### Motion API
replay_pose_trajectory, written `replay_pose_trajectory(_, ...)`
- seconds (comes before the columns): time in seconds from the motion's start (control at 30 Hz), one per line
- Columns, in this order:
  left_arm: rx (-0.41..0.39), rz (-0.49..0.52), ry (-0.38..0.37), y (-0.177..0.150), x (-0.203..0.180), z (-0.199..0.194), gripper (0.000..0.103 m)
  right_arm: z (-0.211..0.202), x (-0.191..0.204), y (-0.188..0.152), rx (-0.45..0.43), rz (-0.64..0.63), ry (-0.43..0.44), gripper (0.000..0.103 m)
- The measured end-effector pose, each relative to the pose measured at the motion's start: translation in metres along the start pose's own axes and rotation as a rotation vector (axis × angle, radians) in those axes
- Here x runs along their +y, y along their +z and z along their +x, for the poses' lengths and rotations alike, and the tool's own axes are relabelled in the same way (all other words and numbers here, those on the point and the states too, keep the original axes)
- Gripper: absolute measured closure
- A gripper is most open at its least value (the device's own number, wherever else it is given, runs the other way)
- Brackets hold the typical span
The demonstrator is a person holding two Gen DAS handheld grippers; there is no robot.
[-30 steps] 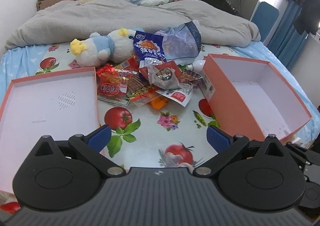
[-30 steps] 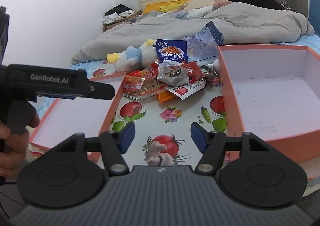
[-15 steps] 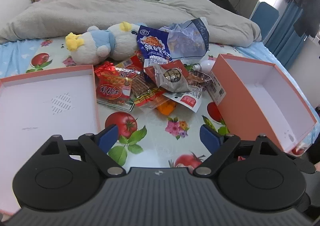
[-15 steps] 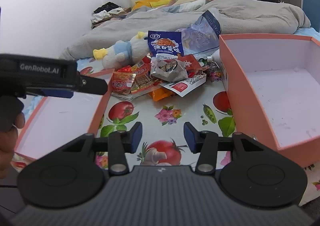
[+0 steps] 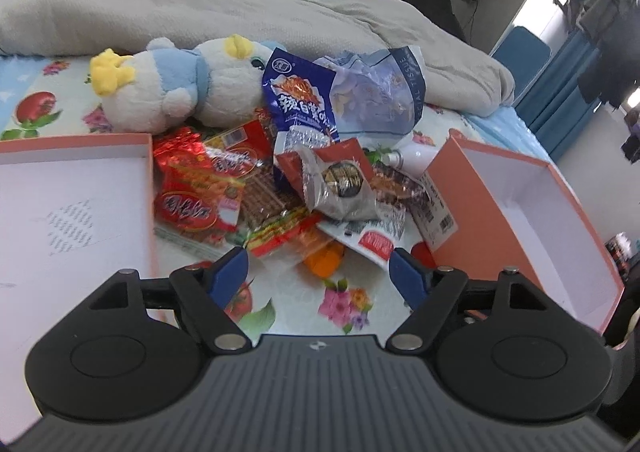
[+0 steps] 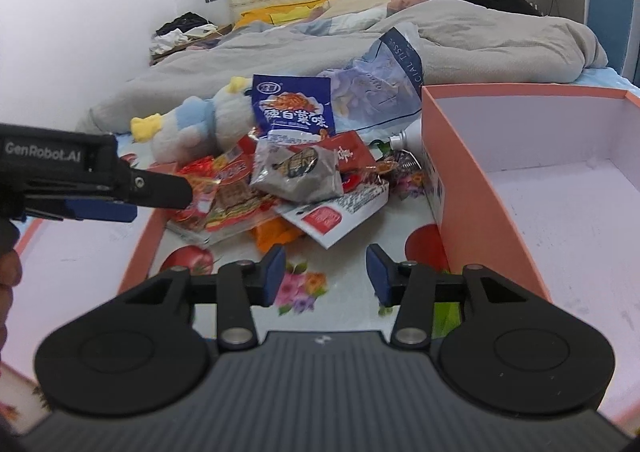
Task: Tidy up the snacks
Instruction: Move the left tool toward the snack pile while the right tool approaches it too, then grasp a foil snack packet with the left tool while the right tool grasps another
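Though no snack has been taken yet, both tools are aimed at the snack pile (image 5: 288, 180), which lies on the bed's fruit-print cloth (image 5: 348, 304) between the shallow left box (image 5: 72, 208) and the deeper right box (image 6: 560, 192), in front of a plush toy (image 5: 172, 92). Both boxes look bare inside.

The left hand-held gripper (image 5: 320, 272) has its jaws closing with nothing between them; its blue pads hang just short of the pile's near edge, by a red-and-yellow packet (image 5: 280, 236). The right hand-held gripper (image 6: 326, 272) stands half spread and unloaded, over the cloth near a white sachet (image 6: 332, 216).

These packets should be light, thin and crinkly, with slick foil or plastic skins that slide on each other. The puffed silver bag (image 5: 340, 188) on top will likely squash and could slip if pinched across its belly; a flat sealed seam or corner gives a firmer hold. The blue packet (image 5: 300, 100) leans upright at the back, so its top seam looks easiest to pinch. Packets low in the heap overlap, so lifting one may drag its neighbours; top or edge pieces seem the safer first picks.
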State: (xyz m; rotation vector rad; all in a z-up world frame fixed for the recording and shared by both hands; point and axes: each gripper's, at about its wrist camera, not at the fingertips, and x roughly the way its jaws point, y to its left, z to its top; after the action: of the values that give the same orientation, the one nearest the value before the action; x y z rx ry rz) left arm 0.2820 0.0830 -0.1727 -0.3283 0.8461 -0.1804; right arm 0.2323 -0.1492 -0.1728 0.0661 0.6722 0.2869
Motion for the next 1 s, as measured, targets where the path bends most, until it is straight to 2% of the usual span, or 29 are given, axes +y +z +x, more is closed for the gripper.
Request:
replay_pose_trajectory(0.23, 0.003, -0.038, -0.058, 0.023, 0.010, 0.044, 0.023, 0.033, 0.000, 0.007, 0.000, -0.013, -0.030, 0.055)
replay_pose_trajectory(0.53, 0.043, -0.067, -0.115, 0.037, 0.014, 0.093, 0.036, 0.069, -0.009, 0.016, 0.041, 0.074, -0.041, 0.055)
replay_pose_trajectory(0.73, 0.073, -0.116, -0.140, 0.037, 0.020, 0.112, 0.054, 0.088, -0.015, 0.021, 0.073, 0.146, -0.005, 0.049)
replay_pose_trajectory(0.8, 0.078, -0.111, -0.112, 0.037, 0.019, 0.119, 0.072, 0.094, -0.017, 0.021, 0.081, 0.163, 0.001, 0.049)
replay_pose_trajectory(0.83, 0.076, -0.121, -0.111, 0.037, 0.020, 0.120, 0.075, 0.096, -0.017, 0.021, 0.084, 0.162, -0.005, 0.050)
replay_pose_trajectory(0.87, 0.075, -0.134, -0.119, 0.038, 0.021, 0.121, 0.077, 0.097, -0.016, 0.021, 0.081, 0.155, -0.015, 0.052)
replay_pose_trajectory(0.9, 0.074, -0.141, -0.125, 0.038, 0.023, 0.122, 0.079, 0.097, -0.015, 0.022, 0.077, 0.148, -0.018, 0.061)
replay_pose_trajectory(1.0, 0.063, -0.143, -0.125, 0.036, 0.023, 0.119, 0.085, 0.095, -0.014, 0.023, 0.068, 0.124, -0.040, 0.078)
